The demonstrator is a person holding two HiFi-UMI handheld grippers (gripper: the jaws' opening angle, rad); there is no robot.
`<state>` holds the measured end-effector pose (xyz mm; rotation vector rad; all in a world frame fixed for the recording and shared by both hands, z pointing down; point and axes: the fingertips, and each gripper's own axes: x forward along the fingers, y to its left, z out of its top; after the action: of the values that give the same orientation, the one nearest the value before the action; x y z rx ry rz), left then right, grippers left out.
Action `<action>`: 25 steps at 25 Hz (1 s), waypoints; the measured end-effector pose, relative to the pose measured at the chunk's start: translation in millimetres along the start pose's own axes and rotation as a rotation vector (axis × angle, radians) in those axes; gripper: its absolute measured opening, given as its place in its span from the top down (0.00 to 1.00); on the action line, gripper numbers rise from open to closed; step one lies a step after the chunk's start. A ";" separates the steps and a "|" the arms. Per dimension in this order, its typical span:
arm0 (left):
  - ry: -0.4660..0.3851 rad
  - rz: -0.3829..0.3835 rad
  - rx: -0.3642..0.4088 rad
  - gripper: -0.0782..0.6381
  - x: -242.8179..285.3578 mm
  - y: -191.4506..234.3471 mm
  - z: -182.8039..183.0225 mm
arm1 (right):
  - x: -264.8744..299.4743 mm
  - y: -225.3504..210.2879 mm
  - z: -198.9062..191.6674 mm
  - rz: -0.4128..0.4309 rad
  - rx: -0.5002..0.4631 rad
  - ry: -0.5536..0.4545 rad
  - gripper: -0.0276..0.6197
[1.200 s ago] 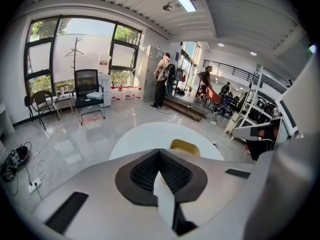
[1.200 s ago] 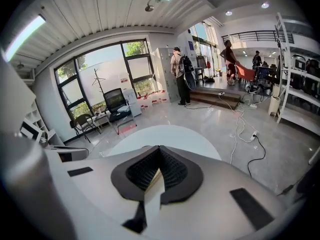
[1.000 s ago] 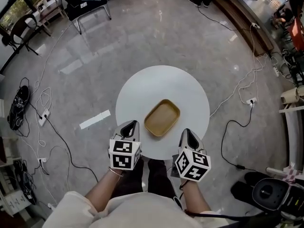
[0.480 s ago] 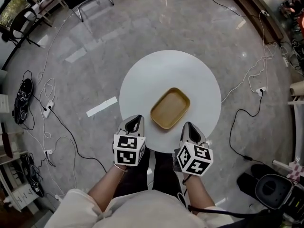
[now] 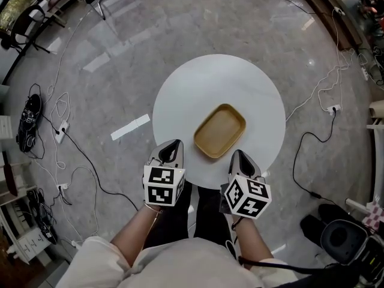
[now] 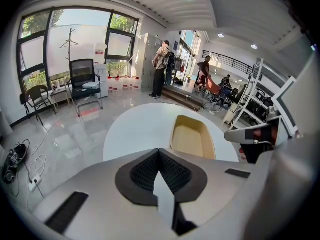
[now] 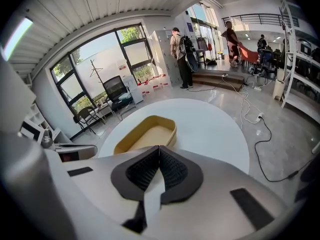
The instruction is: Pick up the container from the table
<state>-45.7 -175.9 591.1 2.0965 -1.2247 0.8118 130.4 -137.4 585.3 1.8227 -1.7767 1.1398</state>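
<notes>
A shallow tan container (image 5: pixel 219 131) with rounded corners lies empty on the round white table (image 5: pixel 198 89), toward its near side. It also shows in the left gripper view, the container (image 6: pixel 192 138) ahead and to the right, and in the right gripper view, the container (image 7: pixel 148 134) ahead and slightly left. My left gripper (image 5: pixel 171 150) hovers at the table's near edge, left of the container, jaws shut with nothing between them. My right gripper (image 5: pixel 239 157) hangs at the near edge just right of the container, also shut and empty. Neither touches the container.
Cables (image 5: pixel 72 155) and a power strip (image 5: pixel 62 131) trail over the grey floor on the left; another cable (image 5: pixel 312 137) runs on the right. A black chair (image 6: pixel 84 81) stands by the windows. People (image 6: pixel 162 66) stand far behind the table. A strip of white tape (image 5: pixel 130 127) lies on the floor.
The head view has shifted, so the table and container sit slightly higher and to the right in the frame. Both grippers stay shut at the table's near edge.
</notes>
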 end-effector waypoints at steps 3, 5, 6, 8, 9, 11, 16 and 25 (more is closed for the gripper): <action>0.006 0.003 -0.004 0.87 -0.3 3.8 -5.0 | 1.9 3.1 -3.8 0.005 -0.004 0.006 0.92; 0.008 0.004 -0.005 0.87 -0.4 5.8 -7.8 | 3.3 5.5 -5.1 0.012 0.002 0.004 0.92; 0.008 0.004 -0.005 0.87 -0.6 6.8 -9.3 | 4.0 6.9 -5.7 0.016 0.007 0.003 0.92; 0.011 0.002 -0.009 0.87 -1.4 8.5 -12.7 | 5.0 9.0 -7.2 0.019 0.014 0.003 0.92; 0.012 0.002 -0.012 0.87 -1.8 9.0 -14.4 | 5.2 9.5 -8.1 0.020 0.016 0.002 0.92; 0.014 0.002 -0.016 0.87 -2.0 9.4 -16.8 | 5.8 9.5 -9.3 0.019 0.021 0.001 0.91; 0.015 0.004 -0.022 0.87 -1.3 12.5 -18.3 | 8.6 11.1 -9.8 0.018 0.033 0.004 0.89; 0.016 0.016 -0.042 0.87 -1.1 21.6 -22.4 | 12.2 9.6 -14.7 -0.004 0.052 0.021 0.81</action>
<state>-70.3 -168.1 608.6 2.0456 -1.2417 0.8015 115.6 -136.2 600.7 1.8364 -1.7469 1.2103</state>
